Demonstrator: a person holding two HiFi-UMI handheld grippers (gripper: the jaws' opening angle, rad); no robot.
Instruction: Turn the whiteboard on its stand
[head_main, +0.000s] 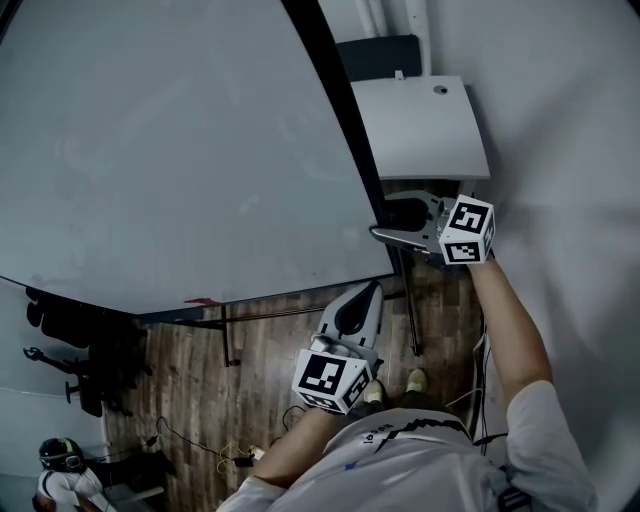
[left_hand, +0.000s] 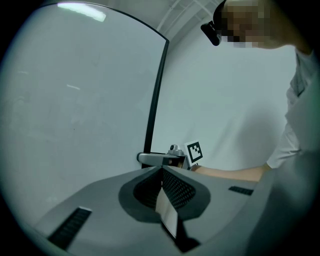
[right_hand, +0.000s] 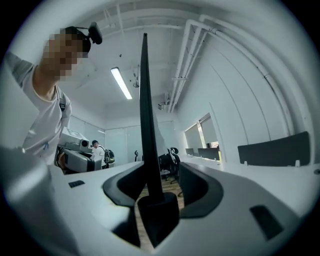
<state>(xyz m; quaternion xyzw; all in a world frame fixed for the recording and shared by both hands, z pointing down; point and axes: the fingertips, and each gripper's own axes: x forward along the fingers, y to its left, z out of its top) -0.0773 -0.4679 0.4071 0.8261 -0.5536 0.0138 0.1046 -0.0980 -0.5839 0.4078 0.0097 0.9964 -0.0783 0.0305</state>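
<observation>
The big whiteboard fills the upper left of the head view, tilted, with a black frame edge down its right side. My right gripper is at the lower end of that edge. In the right gripper view the edge stands edge-on between the jaws of the right gripper, with a gap on either side; it is open. My left gripper hangs just below the board's bottom right corner, apart from it, jaws together with nothing between them. In the left gripper view the left gripper points at the board face, with the right gripper visible at the frame.
A white wall runs close on the right, with a white panel behind the board. The stand's dark legs reach down to the wood floor. Cables, a dark office chair and another person are at lower left.
</observation>
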